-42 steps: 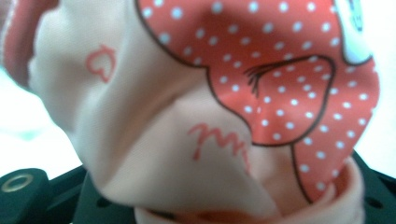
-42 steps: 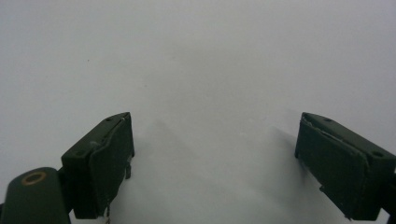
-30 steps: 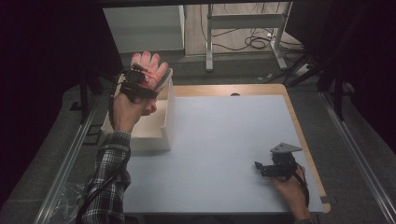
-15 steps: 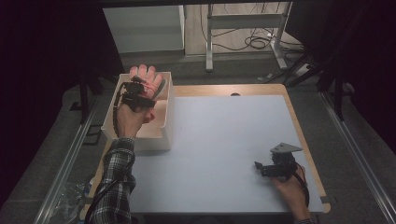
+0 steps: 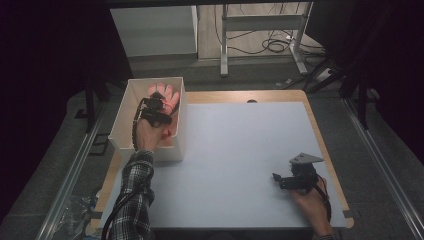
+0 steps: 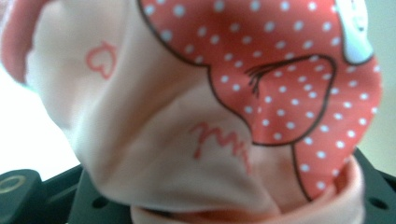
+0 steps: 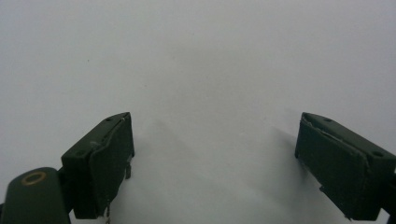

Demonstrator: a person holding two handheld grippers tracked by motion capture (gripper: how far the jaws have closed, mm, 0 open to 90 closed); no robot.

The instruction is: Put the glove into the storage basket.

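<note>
Hands work at a white table (image 5: 235, 165). High view, upper left: the left gripper (image 5: 159, 102) sits low inside the white box (image 5: 120, 117), its jaws just starting to part around a pink glove (image 5: 167, 92); the drop looks nearly done, release and withdrawal remain. The box walls crowd that hand. Left gripper view: the polka-dot glove (image 6: 210, 107) bunches between the jaws. Right gripper view: the right gripper (image 7: 212, 158) rests spread wide and empty on bare tabletop, room all round.

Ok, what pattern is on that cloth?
Pale pink cloth with a red white-dotted print; clearest in the left gripper view.
</note>
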